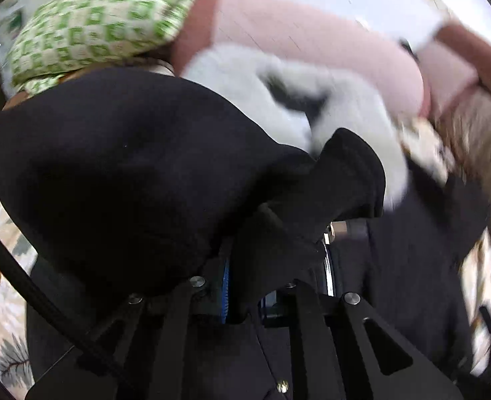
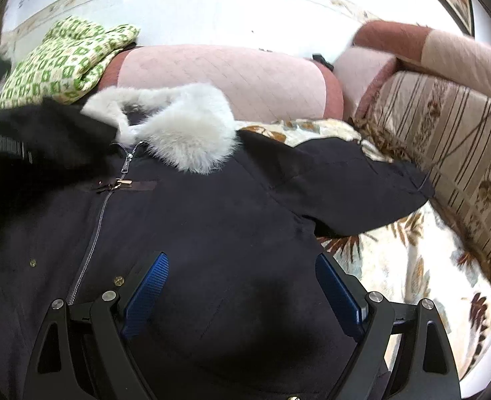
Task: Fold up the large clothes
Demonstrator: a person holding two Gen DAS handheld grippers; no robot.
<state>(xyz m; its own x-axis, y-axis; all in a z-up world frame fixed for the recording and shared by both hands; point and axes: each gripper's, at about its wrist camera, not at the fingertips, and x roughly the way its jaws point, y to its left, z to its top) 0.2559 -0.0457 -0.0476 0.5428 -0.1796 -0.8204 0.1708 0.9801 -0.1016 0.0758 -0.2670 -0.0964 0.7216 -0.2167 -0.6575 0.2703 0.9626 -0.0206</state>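
Note:
A dark navy coat (image 2: 195,226) with a white fur collar (image 2: 185,133) and a front zipper (image 2: 95,226) lies spread on a floral blanket. My right gripper (image 2: 242,286) is open and empty, its blue pads (image 2: 148,286) just above the coat's chest. The coat's right sleeve (image 2: 362,180) lies out to the side. My left gripper (image 1: 275,260) is shut on a fold of the coat's black fabric (image 1: 312,193) and holds it lifted. The raised fabric (image 1: 112,166) fills much of the left wrist view, with the fur collar (image 1: 262,100) behind it.
A green-and-white checked cloth (image 2: 62,63) lies on a pink sofa cushion (image 2: 228,76) at the back. A striped floral sofa cover (image 2: 445,153) runs along the right. The floral blanket (image 2: 412,266) shows to the coat's right.

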